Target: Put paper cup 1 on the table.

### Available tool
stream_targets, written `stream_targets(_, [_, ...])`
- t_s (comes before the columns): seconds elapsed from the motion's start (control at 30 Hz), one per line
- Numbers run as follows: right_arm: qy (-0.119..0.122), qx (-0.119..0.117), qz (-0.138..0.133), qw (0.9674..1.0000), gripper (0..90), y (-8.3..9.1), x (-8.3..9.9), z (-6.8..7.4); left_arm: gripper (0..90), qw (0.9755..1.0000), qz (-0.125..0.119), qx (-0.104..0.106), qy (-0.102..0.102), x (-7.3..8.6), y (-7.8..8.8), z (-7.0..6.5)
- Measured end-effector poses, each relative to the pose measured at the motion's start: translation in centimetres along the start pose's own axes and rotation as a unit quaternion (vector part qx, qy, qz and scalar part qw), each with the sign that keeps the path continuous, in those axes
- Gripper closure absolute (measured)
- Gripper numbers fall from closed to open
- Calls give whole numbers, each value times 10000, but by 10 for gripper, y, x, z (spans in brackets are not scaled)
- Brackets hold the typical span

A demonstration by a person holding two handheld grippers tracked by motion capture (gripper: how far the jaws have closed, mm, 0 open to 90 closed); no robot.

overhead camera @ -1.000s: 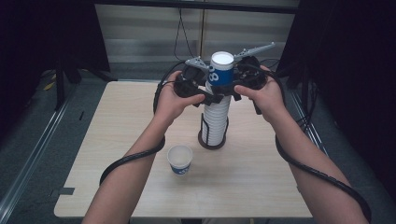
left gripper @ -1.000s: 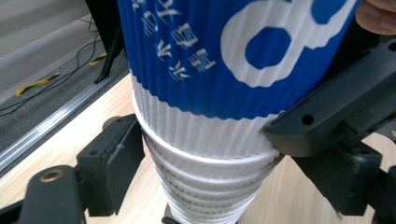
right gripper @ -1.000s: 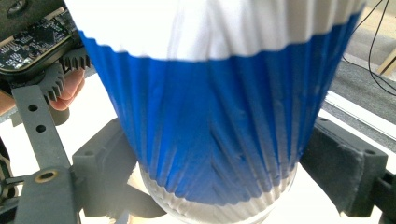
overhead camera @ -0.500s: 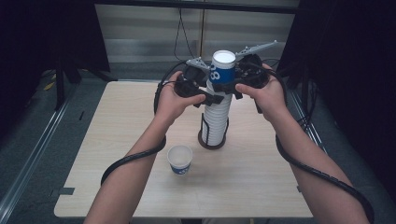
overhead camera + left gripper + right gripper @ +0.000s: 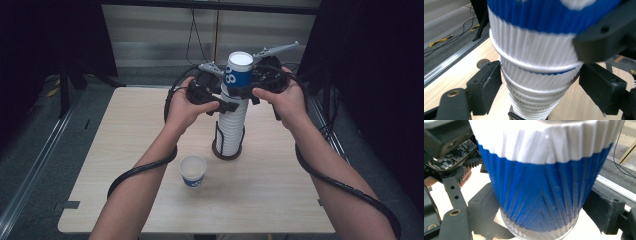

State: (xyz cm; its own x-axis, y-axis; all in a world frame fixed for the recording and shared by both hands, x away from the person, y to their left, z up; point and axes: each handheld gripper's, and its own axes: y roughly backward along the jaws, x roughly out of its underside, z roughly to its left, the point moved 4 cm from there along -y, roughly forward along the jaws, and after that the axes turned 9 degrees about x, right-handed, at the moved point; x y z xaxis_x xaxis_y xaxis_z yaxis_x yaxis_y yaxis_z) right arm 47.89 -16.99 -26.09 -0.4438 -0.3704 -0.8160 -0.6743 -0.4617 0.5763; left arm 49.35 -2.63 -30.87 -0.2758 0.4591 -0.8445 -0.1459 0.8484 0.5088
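High view is showing a tall stack of ribbed white paper cups (image 5: pixel 231 125) standing in a dark wire holder (image 5: pixel 227 149) on the pale wooden table (image 5: pixel 280 185). The left gripper (image 5: pixel 226 106), having just been closing, is clasping the stack beneath the top blue-and-white ribbed paper cup (image 5: pixel 238 70), which the right gripper (image 5: pixel 244 92) is clasping. Nearby, a lone blue-and-white paper cup (image 5: pixel 193 170) is sitting upright, apparently empty.
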Motion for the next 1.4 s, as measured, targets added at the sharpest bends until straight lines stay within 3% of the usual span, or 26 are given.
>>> stream_targets(0.23, [-39, -44, -97, 9999, 207, 9, -6, -2, 184, 10000, 62, -4, -42, -1, -1, -1])
stream_targets(0.5, [-37, -100, 35, 9999, 203, 14, -7, -4, 183, 9999, 61, 20, -89, -2, -2, -4])
stream_targets(0.93, [-6, -144, 39, 9999, 204, 25, -23, -5, 186, 10000, 3, 27, 44, 0, -1, -1])
stream_targets(1.4, [-17, -141, -8, 9999, 203, 35, -32, -7, 197, 10000, 56, 42, 50, 1, 0, -2])
